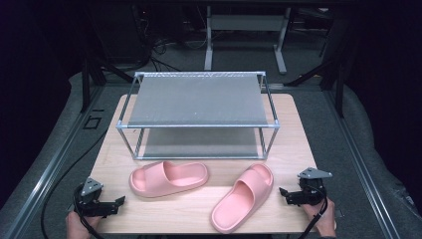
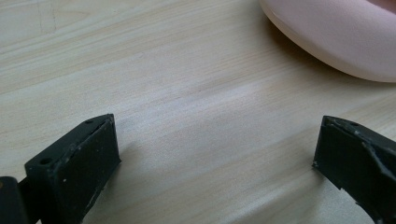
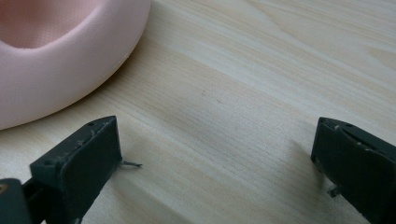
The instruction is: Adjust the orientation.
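Two pink slide sandals on the wooden table point(image 1: 293, 124), low in the frame of the high view. Left slipper point(image 1: 168, 178) lying crosswise just left of centre, toe end toward the right; right slipper point(image 1: 243, 196) lying aslant right of centre, heel at the lower left, toe at the upper right. Well apart from each other, neither one touched by anything. Behind them, at mid-frame, a two-tier metal shoe rack point(image 1: 198, 101) with grey shelves, standing just beyond the left slipper.

Left gripper point(image 1: 119, 201) at the lower left corner of the table, jaws spread wide with bare wood between them, nothing held; a curve of the left slipper point(image 2: 336, 37) at the upper right of the left gripper view.

Right gripper point(image 1: 283, 193) at the lower right, near the right slipper's toe, jaws likewise wide apart and empty; pink rim of the right slipper point(image 3: 60, 56) at the upper left of the right gripper view
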A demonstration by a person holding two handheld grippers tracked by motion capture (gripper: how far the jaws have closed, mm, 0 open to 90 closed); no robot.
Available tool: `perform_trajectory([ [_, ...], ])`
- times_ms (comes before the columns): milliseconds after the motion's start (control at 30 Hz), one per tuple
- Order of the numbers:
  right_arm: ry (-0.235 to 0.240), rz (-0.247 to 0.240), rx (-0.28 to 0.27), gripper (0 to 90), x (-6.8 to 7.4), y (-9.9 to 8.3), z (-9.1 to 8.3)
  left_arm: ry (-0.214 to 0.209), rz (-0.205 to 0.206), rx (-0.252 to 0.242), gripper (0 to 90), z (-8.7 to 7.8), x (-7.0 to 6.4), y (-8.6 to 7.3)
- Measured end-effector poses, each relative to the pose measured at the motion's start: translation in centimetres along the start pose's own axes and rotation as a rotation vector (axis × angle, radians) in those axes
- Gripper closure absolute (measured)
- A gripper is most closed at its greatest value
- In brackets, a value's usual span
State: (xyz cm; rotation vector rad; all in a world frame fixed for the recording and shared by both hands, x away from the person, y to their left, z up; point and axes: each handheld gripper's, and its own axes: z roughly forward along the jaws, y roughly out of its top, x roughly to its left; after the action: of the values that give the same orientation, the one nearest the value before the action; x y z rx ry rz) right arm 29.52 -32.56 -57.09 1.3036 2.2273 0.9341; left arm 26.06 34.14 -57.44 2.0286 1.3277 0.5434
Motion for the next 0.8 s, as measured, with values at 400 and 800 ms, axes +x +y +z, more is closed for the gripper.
perform_trajectory([
  [400,0.003,0.002,0.000,1.1,0.0,0.0,0.0,-0.011,-0.058,0.014,0.0,-2.6,-1.2,2.3],
  [800,-0.001,0.003,0.000,1.3,0.0,0.0,0.0,-0.039,-0.038,0.025,0.0,-4.8,-5.0,9.1],
])
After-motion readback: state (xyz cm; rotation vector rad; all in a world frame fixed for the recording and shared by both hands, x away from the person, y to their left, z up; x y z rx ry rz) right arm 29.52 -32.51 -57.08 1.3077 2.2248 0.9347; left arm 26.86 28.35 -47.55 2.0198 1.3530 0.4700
